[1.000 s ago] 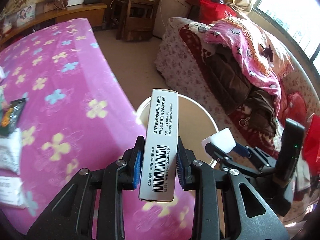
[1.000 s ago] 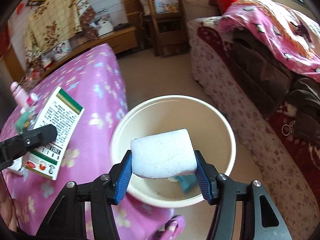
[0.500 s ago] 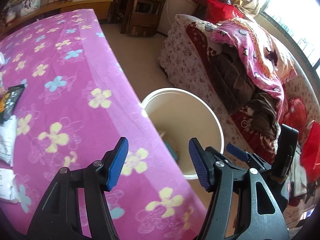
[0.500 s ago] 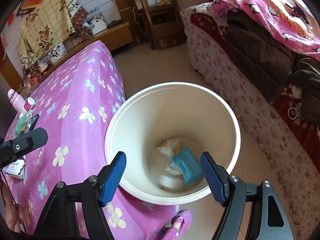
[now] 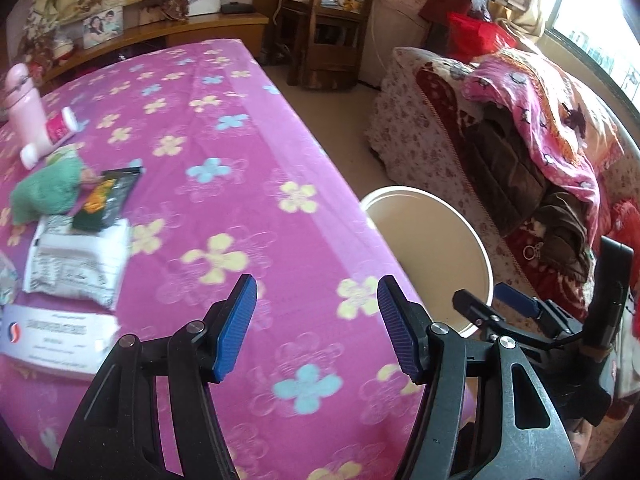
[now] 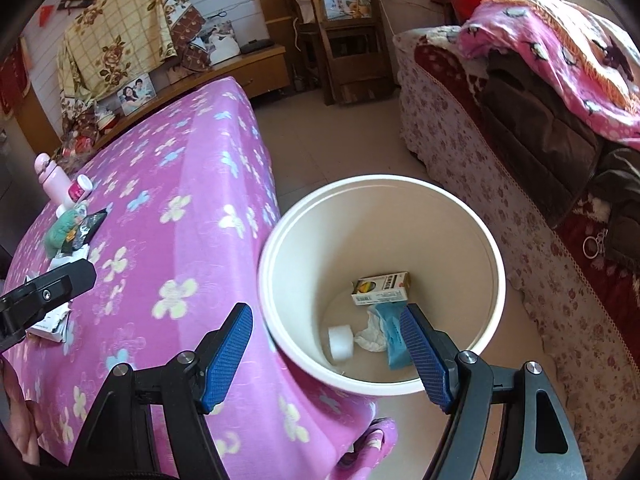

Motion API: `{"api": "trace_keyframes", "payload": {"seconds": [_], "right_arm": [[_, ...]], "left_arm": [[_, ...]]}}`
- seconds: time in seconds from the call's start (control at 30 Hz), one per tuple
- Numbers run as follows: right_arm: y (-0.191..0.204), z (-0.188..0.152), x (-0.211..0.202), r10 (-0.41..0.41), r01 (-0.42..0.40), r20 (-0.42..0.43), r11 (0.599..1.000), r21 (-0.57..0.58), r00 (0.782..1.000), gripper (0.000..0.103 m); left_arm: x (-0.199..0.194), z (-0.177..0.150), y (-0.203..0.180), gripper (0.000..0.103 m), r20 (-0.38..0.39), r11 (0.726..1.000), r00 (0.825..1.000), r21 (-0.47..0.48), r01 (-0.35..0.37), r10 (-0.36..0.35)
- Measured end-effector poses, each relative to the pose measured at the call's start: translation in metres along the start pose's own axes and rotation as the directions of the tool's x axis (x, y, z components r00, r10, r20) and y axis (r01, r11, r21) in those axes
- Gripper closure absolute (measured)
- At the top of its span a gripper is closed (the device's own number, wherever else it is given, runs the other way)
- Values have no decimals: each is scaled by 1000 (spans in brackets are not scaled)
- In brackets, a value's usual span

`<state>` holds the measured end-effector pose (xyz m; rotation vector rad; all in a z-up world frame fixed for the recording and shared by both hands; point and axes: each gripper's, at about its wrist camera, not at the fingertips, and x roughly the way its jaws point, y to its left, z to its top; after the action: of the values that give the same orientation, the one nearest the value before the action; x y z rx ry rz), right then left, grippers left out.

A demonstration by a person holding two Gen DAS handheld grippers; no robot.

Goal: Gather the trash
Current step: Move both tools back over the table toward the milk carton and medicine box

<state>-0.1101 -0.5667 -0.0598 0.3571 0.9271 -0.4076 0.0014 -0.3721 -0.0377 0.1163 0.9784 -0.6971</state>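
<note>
A cream bin (image 6: 280,248) stands on the floor beside the pink flowered table (image 6: 192,216); it also shows in the left wrist view (image 5: 476,240). Inside lie a medicine box (image 6: 382,288), a white foam block (image 6: 341,341), a blue packet (image 6: 394,330) and crumpled tissue (image 6: 370,334). My right gripper (image 6: 326,356) is open and empty above the bin's near rim. My left gripper (image 5: 316,320) is open and empty over the table's right part. On the table's left lie a white wrapper (image 5: 76,264), a black packet (image 5: 106,200) and a white box (image 5: 52,336).
A green cloth (image 5: 48,188), a pink bottle (image 5: 22,112) and a small pink-labelled bottle (image 5: 50,136) sit at the table's far left. A sofa (image 6: 520,120) piled with blankets runs along the right. A wooden chair (image 6: 344,40) stands at the back.
Both grippers let go of their loads: the medicine box and the foam block now lie in the bin. My left gripper has swung left, back over the table.
</note>
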Motion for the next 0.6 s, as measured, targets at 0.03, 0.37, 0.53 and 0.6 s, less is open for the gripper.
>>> {"api": "trace_keyframes", "payload": {"seconds": [0.03,0.37,0.53,0.6], "right_arm": [[4,0,-2,1,-1,2,1000,-6,1000,29],[47,1,-16,35,-34,16,997,-69,999,28],[77,0,-18,72,-70,9,991,-110,997,28],[92,-1,-17,91,-89,5,987,-131,996,28]], "left_arm": [[-4,-2,6,42,4,1000,1000,-9,-2,2],[-35,-15,47,42,16,996,999,-80,-38,39],[-52,-26,73,42,21,992,997,-104,-76,79],[-57,-30,83,42,16,989,996,-118,-88,91]]}}
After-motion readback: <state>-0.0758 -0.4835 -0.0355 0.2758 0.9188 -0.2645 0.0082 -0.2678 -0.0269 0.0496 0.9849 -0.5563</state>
